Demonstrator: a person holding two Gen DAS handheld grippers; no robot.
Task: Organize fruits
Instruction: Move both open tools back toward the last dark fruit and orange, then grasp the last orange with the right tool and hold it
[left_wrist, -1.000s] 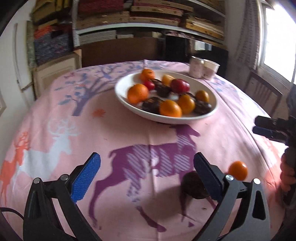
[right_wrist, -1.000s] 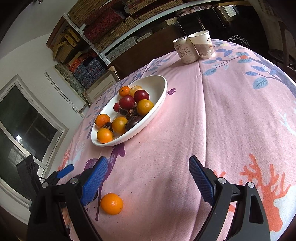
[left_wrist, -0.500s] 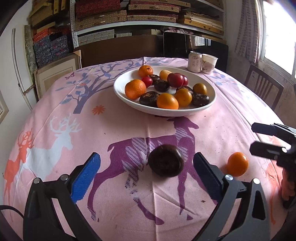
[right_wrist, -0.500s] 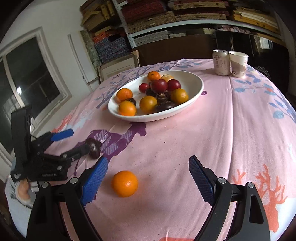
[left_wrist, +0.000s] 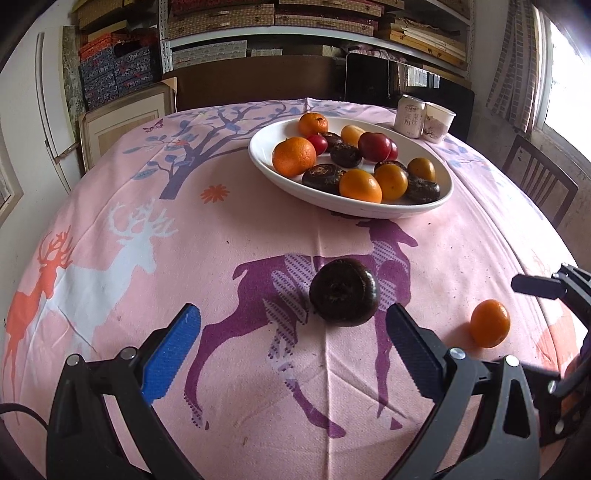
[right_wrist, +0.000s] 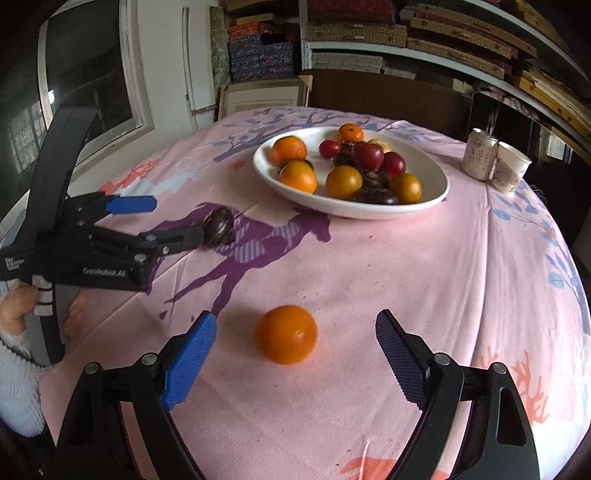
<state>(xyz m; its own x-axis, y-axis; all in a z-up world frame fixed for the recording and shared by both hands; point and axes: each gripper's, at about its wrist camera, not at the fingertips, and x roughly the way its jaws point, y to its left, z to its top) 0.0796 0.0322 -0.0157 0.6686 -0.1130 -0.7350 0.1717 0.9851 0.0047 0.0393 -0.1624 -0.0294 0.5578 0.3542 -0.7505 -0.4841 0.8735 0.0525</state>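
A white oval bowl (left_wrist: 439, 199) (right_wrist: 432, 199) holds several oranges, red plums and dark fruits at the far middle of the table. A dark round fruit (left_wrist: 344, 291) (right_wrist: 218, 229) lies on the cloth just ahead of my left gripper (left_wrist: 293, 350), which is open and empty. A loose orange (right_wrist: 286, 334) (left_wrist: 489, 323) lies on the cloth between the open jaws of my right gripper (right_wrist: 295, 360), not touched. The left gripper also shows in the right wrist view (right_wrist: 162, 219), level with the dark fruit.
A can (left_wrist: 409, 115) and a paper cup (left_wrist: 437, 122) stand behind the bowl. A pink printed tablecloth (left_wrist: 184, 258) covers the round table. A wooden chair (left_wrist: 543, 184) stands at the right edge. Shelves with boxes line the back wall.
Both grippers have swung toward the loose fruits. The dark fruit has come from behind the left gripper's right finger to ahead of its jaws; the orange now lies between the right gripper's fingers.
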